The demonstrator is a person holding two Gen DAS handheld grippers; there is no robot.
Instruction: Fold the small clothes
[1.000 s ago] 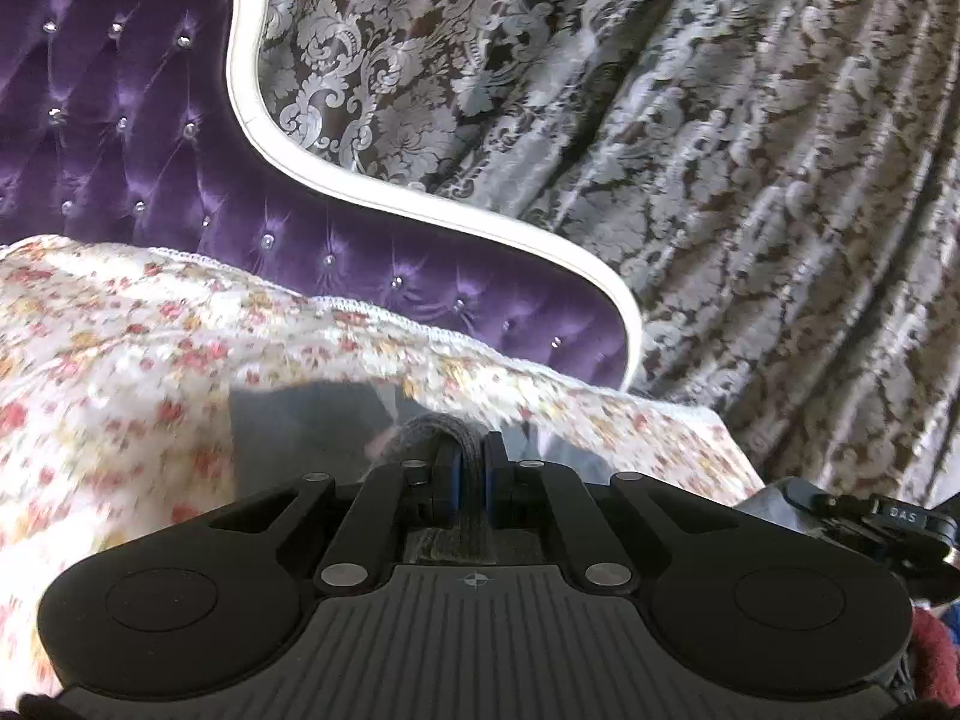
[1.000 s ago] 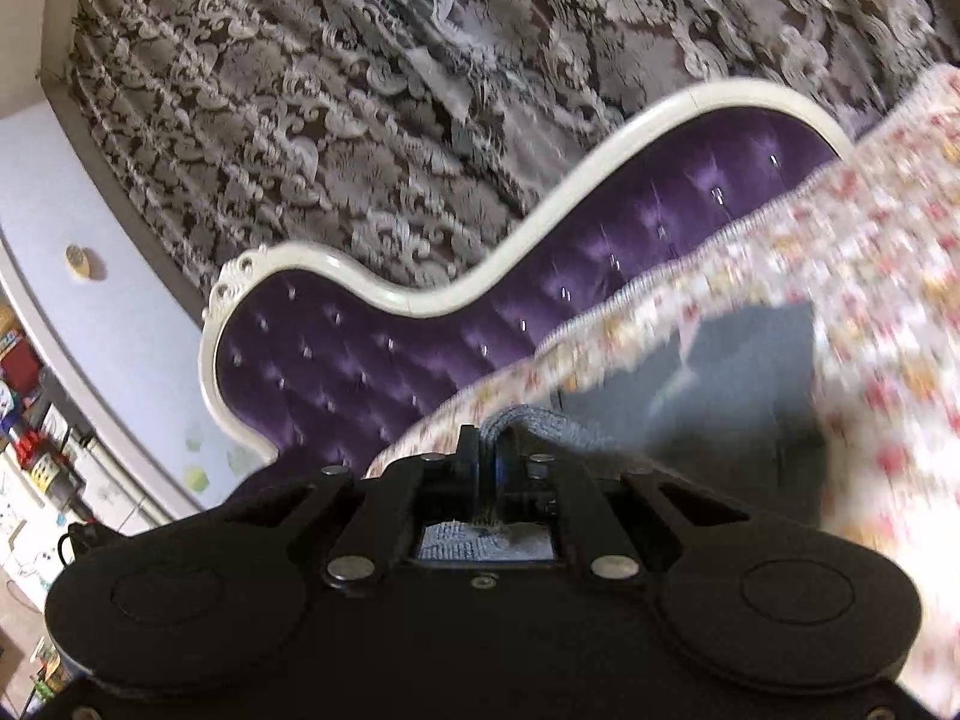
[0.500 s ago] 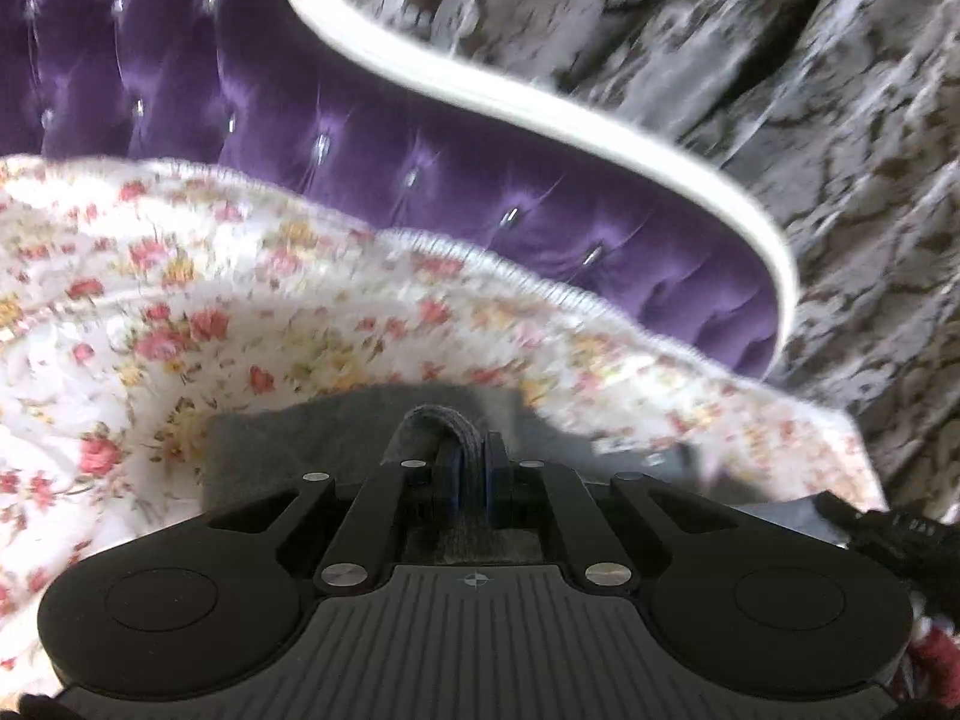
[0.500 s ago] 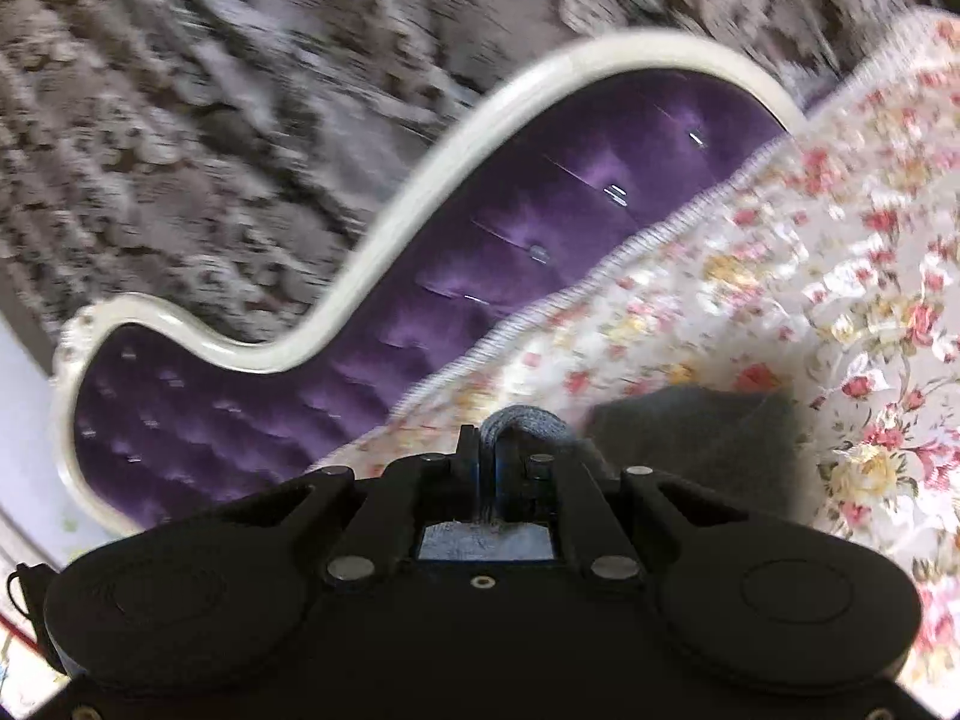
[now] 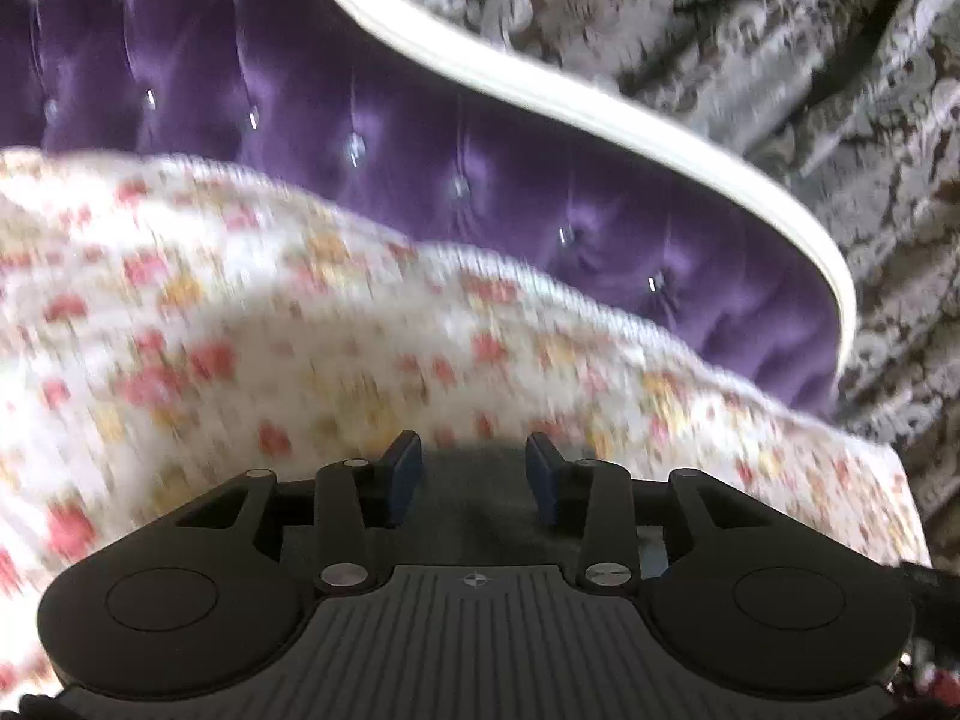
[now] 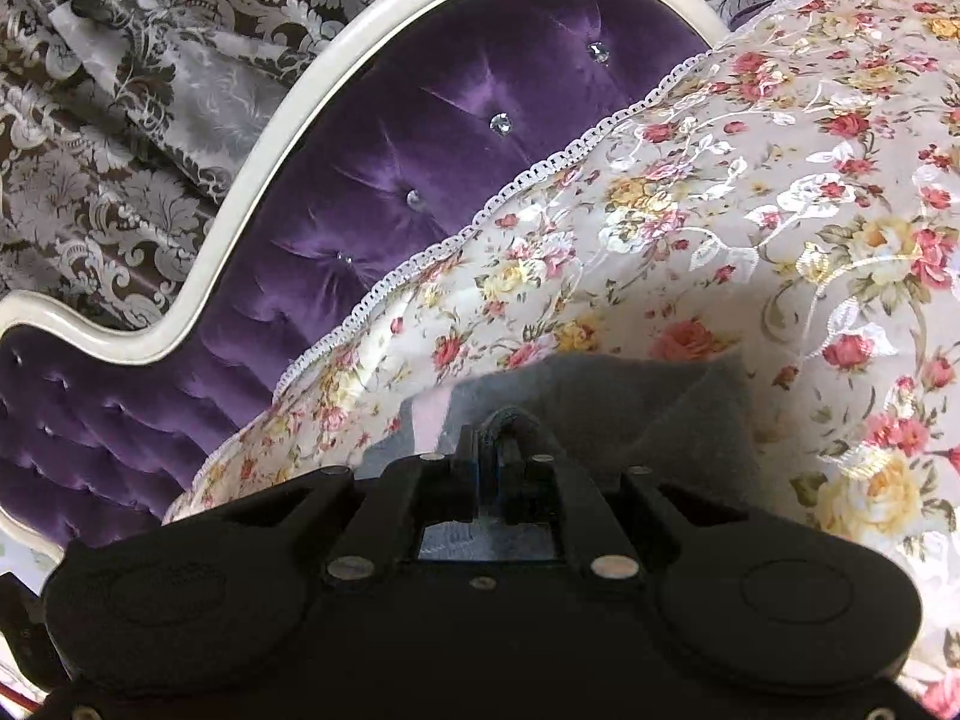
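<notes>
The left gripper [image 5: 474,480] has just been opening its jaws and is now standing apart over the grey garment [image 5: 474,516], which is lying between the blue pads without being pressed. The right gripper [image 6: 501,462] has only just begun to ease open and is still pinching a fold of the same grey garment [image 6: 654,408], low in the middle of its frame, on the floral bedspread [image 6: 750,210]. Judging by this, one fold is being laid down; releasing, smoothing and any further folds are remaining
</notes>
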